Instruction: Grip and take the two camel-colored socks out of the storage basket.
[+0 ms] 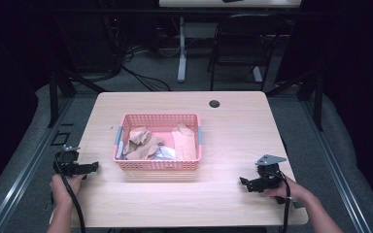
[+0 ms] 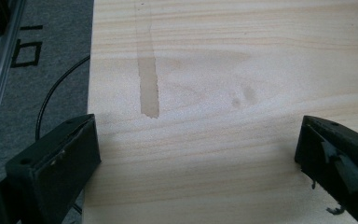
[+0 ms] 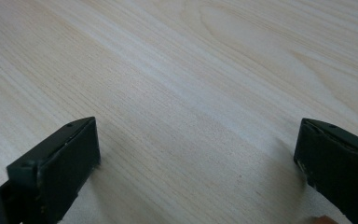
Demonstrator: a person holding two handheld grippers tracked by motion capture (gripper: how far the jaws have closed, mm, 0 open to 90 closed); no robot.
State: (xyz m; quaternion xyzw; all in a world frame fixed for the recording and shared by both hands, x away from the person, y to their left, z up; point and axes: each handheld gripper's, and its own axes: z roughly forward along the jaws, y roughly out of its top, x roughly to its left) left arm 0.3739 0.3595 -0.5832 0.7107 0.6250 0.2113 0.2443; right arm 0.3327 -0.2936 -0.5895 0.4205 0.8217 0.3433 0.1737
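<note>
At the centre of the table (image 1: 126, 204) stands a pink basket (image 1: 158, 164) with perforated walls and a grey handle at each short end. It holds a loose heap of cloth items (image 1: 144, 143): crumpled tan pieces toward its left half, a peach piece folded upright near its right wall, and a white piece low at the front between them. None of the cloth hangs over the rim, and no cloth lies on the tabletop around the basket.

The left gripper (image 1: 95, 166) rests near the table's left edge, just beside the basket's front left corner but not touching it, its jaws pointing toward the basket. In the left gripper view its jaws stand spread wide over bare wood, with nothing between them; a faint vertical stain marks the wood ahead.

The right gripper (image 1: 243, 182) sits well apart from the basket, near the front right of the table, jaws pointing inward. In the right gripper view its jaws are likewise spread wide over bare wood grain, holding nothing.

Assessment of progress: no item is gripped and neither tool contacts the basket or its contents. The handling of the cloth appears not yet begun, or is between steps. Whichever applies, an approach to the basket and a first grasp remain to be made.
</note>
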